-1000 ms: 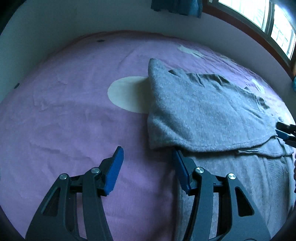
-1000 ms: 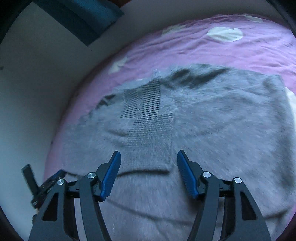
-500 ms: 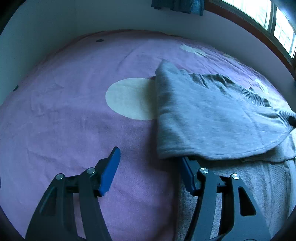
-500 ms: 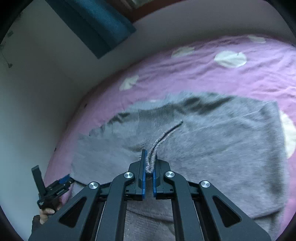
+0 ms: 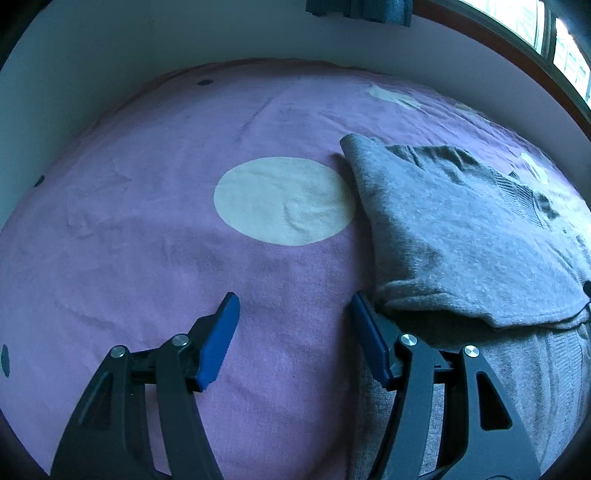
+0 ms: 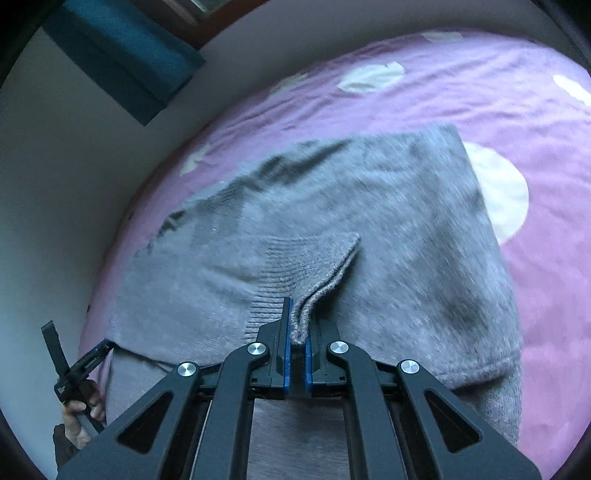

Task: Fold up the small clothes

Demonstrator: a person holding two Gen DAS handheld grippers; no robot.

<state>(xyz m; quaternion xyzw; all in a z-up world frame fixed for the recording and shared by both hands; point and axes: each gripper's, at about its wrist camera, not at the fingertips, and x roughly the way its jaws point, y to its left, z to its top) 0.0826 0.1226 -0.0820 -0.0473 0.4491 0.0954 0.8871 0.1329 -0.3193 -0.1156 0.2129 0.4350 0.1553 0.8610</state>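
A grey knit sweater (image 6: 388, 236) lies partly folded on a purple bedspread (image 6: 480, 96). My right gripper (image 6: 297, 325) is shut on a ribbed edge of the sweater, lifting it into a ridge. In the left wrist view the same sweater (image 5: 461, 236) lies at the right, its folded layer ending just past my right finger. My left gripper (image 5: 295, 325) is open over bare purple bedspread (image 5: 147, 240), nothing between its blue pads. The left gripper (image 6: 77, 365) also shows at the lower left of the right wrist view, held by a hand.
A large cream dot (image 5: 284, 199) on the bedspread lies left of the sweater. A pale wall (image 5: 147, 48) curves behind the bed, with a blue curtain (image 6: 122, 55) and a window (image 5: 535, 33) above. A hand (image 6: 77, 417) grips the left tool's handle.
My right gripper closed on the sweater's ribbed edge and pulled it up and toward me. In the left wrist view the folded layer has shifted right, uncovering the cream dot.
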